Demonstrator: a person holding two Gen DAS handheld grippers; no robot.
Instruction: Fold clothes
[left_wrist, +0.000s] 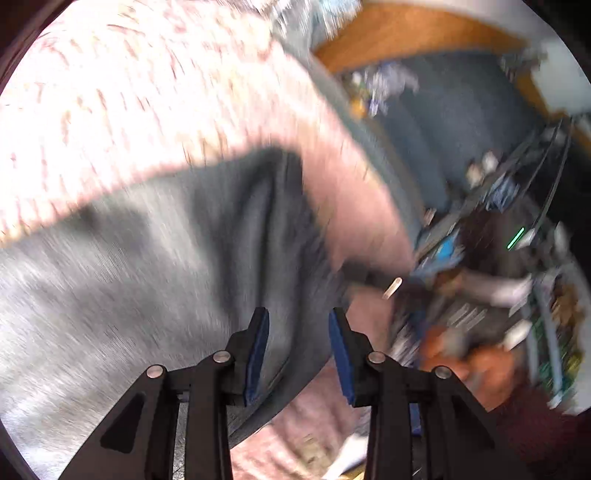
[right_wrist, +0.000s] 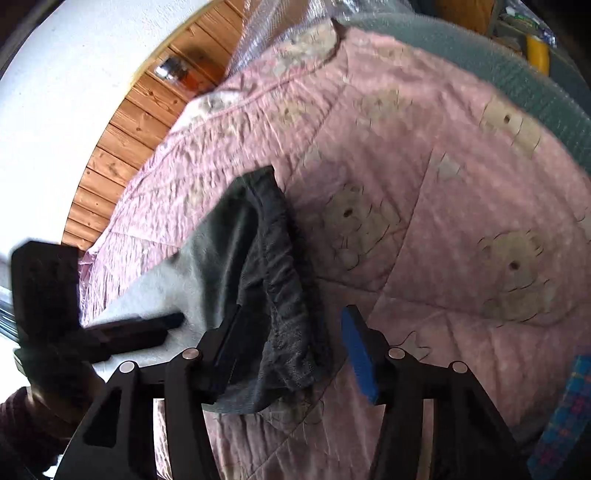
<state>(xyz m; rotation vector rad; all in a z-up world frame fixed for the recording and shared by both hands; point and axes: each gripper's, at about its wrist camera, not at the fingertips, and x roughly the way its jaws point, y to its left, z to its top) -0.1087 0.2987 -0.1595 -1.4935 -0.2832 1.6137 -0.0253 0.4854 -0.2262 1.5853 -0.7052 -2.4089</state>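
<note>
A grey garment (left_wrist: 129, 280) lies spread on a pink quilt (left_wrist: 110, 110); the left wrist view is blurred by motion. My left gripper (left_wrist: 298, 314) is open, hovering over the garment's right edge, with grey cloth showing in the gap. In the right wrist view the garment (right_wrist: 221, 251) ends in a darker gathered band (right_wrist: 284, 295). That band hangs between the fingers of my open right gripper (right_wrist: 295, 317) and drapes over the left finger. The left gripper (right_wrist: 162, 323) reaches in from the left over the pale cloth.
The teddy-bear quilt (right_wrist: 443, 184) covers a bed edged by a grey-green blanket (right_wrist: 517, 81). A wood-panelled wall (right_wrist: 122, 125) stands beyond. Cluttered shelves (left_wrist: 517, 221) fill the right. A maroon sleeve (right_wrist: 18, 410) and a blue plaid cloth (right_wrist: 569, 406) sit at the edges.
</note>
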